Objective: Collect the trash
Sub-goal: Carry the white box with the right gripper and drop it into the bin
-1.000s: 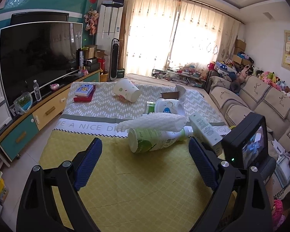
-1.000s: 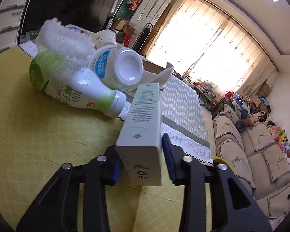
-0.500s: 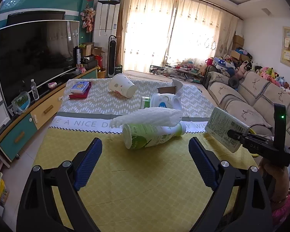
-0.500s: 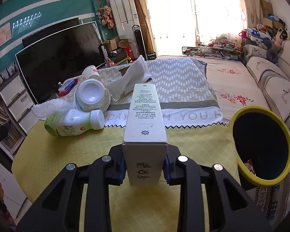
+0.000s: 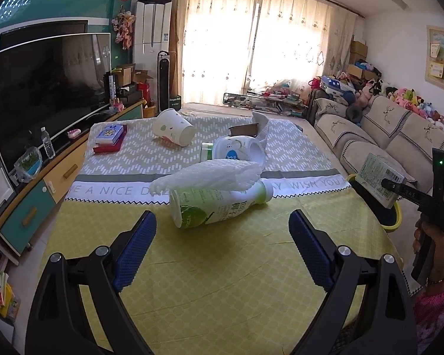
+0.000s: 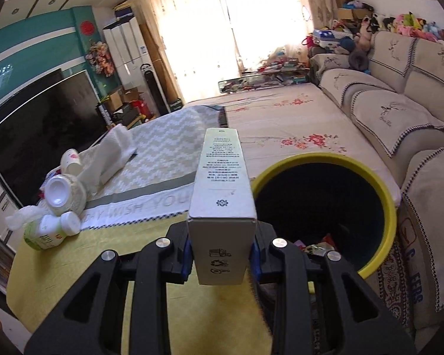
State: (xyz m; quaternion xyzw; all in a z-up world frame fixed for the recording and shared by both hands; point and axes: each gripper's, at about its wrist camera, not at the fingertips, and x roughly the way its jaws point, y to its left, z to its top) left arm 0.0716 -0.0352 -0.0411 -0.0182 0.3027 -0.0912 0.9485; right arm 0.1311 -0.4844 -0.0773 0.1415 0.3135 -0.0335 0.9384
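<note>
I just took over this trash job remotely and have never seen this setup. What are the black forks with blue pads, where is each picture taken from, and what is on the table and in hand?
No robot arm here: a person holds a two-finger gripper in each hand, and each gripper carries a fisheye camera looking out along its fingers.

One picture looks from the left gripper, whose jaws stand wide apart with nothing between them. Ahead, on the yellow tablecloth, lies a green-and-white bottle on its side with a white foam sleeve draped on it. Behind are a white jar, a tipped paper cup and some books.

The other picture looks from the right gripper, closed on a slim white carton. It is held by the edge of the table, next to the yellow-rimmed trash bin, which already has some rubbish inside.
</note>
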